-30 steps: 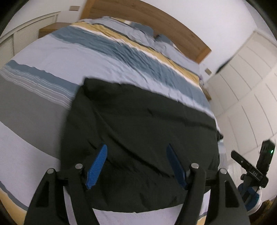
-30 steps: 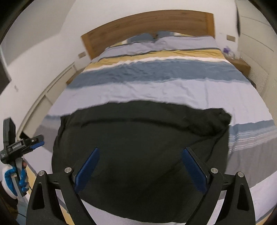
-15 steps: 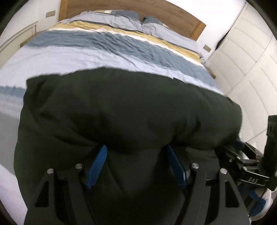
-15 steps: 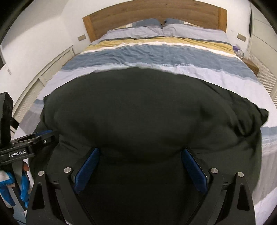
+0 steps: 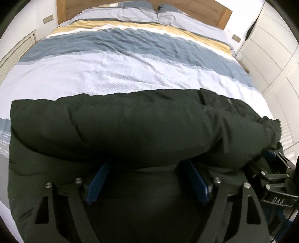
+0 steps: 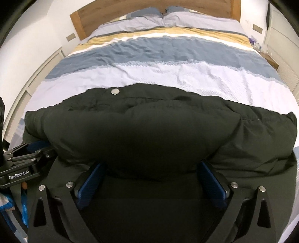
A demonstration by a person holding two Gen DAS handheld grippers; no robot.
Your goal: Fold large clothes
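Observation:
A black padded jacket (image 5: 130, 127) lies across the near part of the bed, its near edge doubled over into a thick puffy roll (image 6: 145, 130) with a silver snap (image 6: 115, 91) at the far edge. My left gripper (image 5: 147, 162) points steeply down at the roll and its jaws are opening. The fold sits between the blue fingers (image 5: 97, 185) and hides their tips. My right gripper (image 6: 152, 164) stands close beside it on the right, jaws very wide and opening, the roll bulging between its fingers (image 6: 213, 185). Each gripper shows at the edge of the other's view.
The bed's striped duvet (image 5: 121, 74) in pale blue, slate and yellow stretches to two pillows (image 6: 164, 15) and a wooden headboard (image 6: 112, 16). White wardrobe doors (image 5: 276, 46) run along the right. A nightstand (image 6: 271, 59) stands at the far right of the bed.
Both grippers came down and closer to the bed. The jacket, lying flat a second ago, has been doubled over into a thick roll in front of the fingers.

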